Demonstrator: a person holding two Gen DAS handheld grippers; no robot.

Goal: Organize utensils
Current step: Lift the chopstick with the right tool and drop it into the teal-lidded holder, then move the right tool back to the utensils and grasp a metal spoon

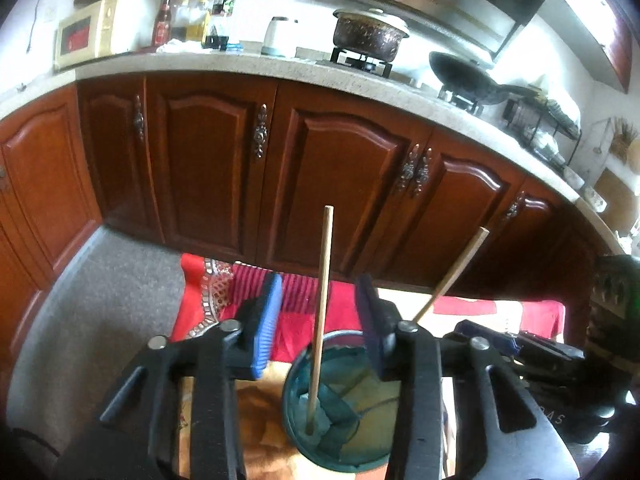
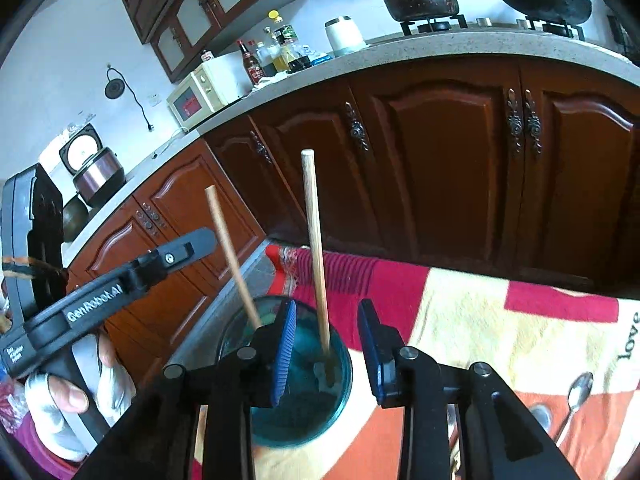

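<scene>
A teal glass cup (image 1: 336,408) (image 2: 292,384) stands on the patterned cloth and holds two wooden chopsticks. One chopstick (image 1: 322,312) (image 2: 316,256) stands nearly upright in it. The other chopstick (image 1: 454,274) (image 2: 232,260) leans outward. My left gripper (image 1: 320,324) is open, its blue pads on either side of the upright chopstick, above the cup. My right gripper (image 2: 326,344) is open too, with that chopstick between its pads, not touching. A metal spoon (image 2: 576,400) lies on the cloth at the right.
The red, cream and orange cloth (image 2: 460,320) covers the table. Brown kitchen cabinets (image 1: 328,172) and a stone counter (image 1: 240,64) with a microwave (image 1: 92,32), bottles, pot and wok stand behind. The left gripper's body (image 2: 100,300) shows at the left of the right wrist view.
</scene>
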